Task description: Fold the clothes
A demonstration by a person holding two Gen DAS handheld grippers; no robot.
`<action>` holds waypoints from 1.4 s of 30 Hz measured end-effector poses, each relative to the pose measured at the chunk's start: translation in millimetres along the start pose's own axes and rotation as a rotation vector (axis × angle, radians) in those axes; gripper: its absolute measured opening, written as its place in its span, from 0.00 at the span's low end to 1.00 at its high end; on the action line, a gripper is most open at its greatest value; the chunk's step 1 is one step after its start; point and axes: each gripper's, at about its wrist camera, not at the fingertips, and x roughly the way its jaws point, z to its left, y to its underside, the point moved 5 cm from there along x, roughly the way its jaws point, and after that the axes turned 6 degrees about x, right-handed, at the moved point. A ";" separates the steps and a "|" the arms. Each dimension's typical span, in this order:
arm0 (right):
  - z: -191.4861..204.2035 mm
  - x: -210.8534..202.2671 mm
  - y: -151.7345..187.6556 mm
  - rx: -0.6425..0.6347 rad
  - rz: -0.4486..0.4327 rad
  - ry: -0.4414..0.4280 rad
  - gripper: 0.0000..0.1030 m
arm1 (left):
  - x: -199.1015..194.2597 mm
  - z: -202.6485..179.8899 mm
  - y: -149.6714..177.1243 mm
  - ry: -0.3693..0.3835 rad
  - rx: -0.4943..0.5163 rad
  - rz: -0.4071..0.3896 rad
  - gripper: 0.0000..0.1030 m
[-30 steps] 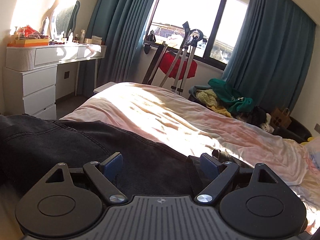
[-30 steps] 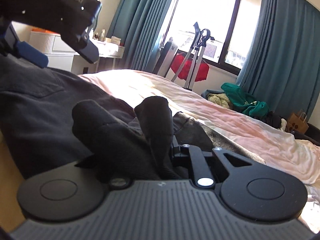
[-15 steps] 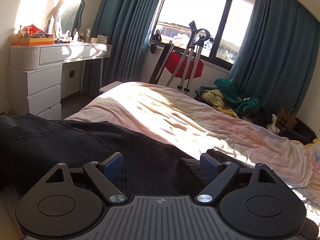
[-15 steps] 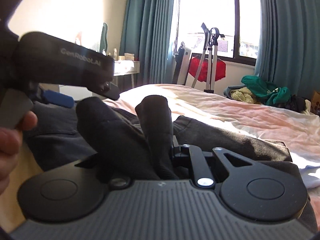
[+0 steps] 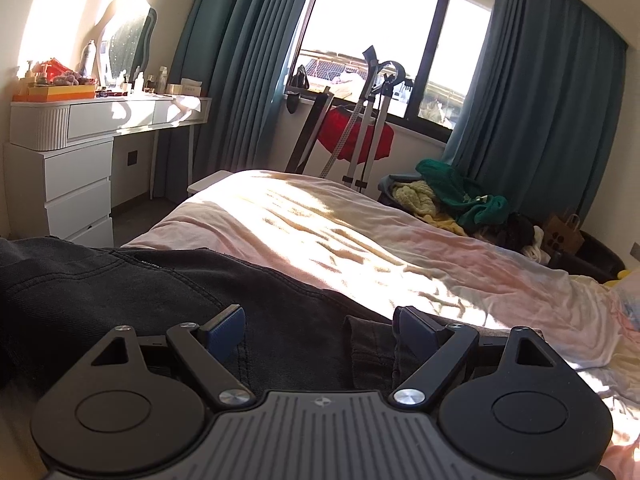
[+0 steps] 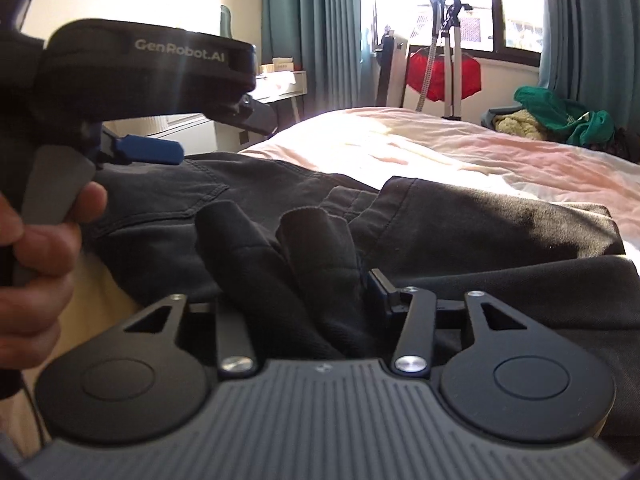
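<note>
Dark denim trousers (image 5: 168, 292) lie across the near end of the bed (image 5: 360, 240). My left gripper (image 5: 320, 328) hovers low over them, open, its blue pads (image 5: 226, 330) wide apart with only flat cloth below. In the right wrist view, my right gripper (image 6: 304, 288) has its jaws opening. A bunched fold of the trousers (image 6: 280, 264) still stands between them and hides the left finger; the right pad (image 6: 380, 288) shows beside the fold. The left gripper (image 6: 200, 132) is at the upper left there, held by a hand (image 6: 36, 248).
A white dresser (image 5: 60, 184) with bottles stands left of the bed. A metal stand with red cloth (image 5: 360, 140) is by the window. A heap of green and yellow clothes (image 5: 452, 200) and a paper bag (image 5: 564, 232) sit past the bed's right side.
The right gripper's jaws have spread apart from the cloth fold they pinched. The right view has rolled and swung, bringing the left gripper and hand closer at the left. The left gripper stays put.
</note>
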 end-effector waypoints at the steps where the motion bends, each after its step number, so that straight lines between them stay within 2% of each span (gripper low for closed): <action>1: 3.4 -9.6 0.8 0.008 0.020 -0.036 0.67 | 0.2 -2.0 0.6 0.008 0.005 0.004 0.84; 3: 6.8 -28.8 -2.0 0.034 0.044 -0.097 0.68 | -0.3 -6.5 1.7 0.013 0.031 0.002 0.84; 6: -1.4 -57.7 -10.8 0.102 0.048 -0.130 0.68 | -0.3 -10.8 3.4 0.021 0.057 0.008 0.84; 8: -18.5 -73.5 -13.1 0.134 0.047 -0.090 0.68 | 1.6 -13.4 6.0 0.031 0.061 0.023 0.84; 13: -81.9 -86.6 -17.8 0.195 -0.021 0.165 0.68 | -2.7 -21.3 17.3 0.046 0.089 0.069 0.84; 16: -109.8 -88.4 -17.0 0.284 -0.090 0.211 0.68 | -8.4 -29.0 23.9 0.046 0.143 0.081 0.84; 19: -124.5 -84.2 -12.2 0.326 -0.100 0.245 0.68 | -4.3 -35.7 31.8 0.027 0.188 0.101 0.84; 23: -134.6 -68.4 0.9 0.324 -0.008 0.253 0.68 | 5.1 -39.8 47.8 -0.027 0.257 0.135 0.85; 25: -136.1 -61.5 10.5 0.316 0.031 0.277 0.68 | 12.6 -36.9 58.4 -0.066 0.290 0.174 0.88; 27: -136.8 -55.4 19.2 0.307 0.066 0.298 0.68 | 15.9 -35.2 61.2 -0.073 0.285 0.182 0.89; 32: -138.5 -53.3 24.5 0.338 0.070 0.294 0.70 | 16.4 -32.2 60.2 -0.077 0.271 0.179 0.90; 37: -139.7 -58.2 24.3 0.334 0.072 0.287 0.69 | -12.4 -25.2 55.2 -0.060 0.244 0.182 0.90; 40: -140.8 -59.7 23.4 0.340 0.075 0.284 0.69 | -39.4 -6.0 47.1 -0.031 0.149 0.189 0.90; 42: -142.0 -60.1 22.7 0.351 0.076 0.280 0.69 | -54.8 14.5 39.4 -0.023 0.050 0.196 0.91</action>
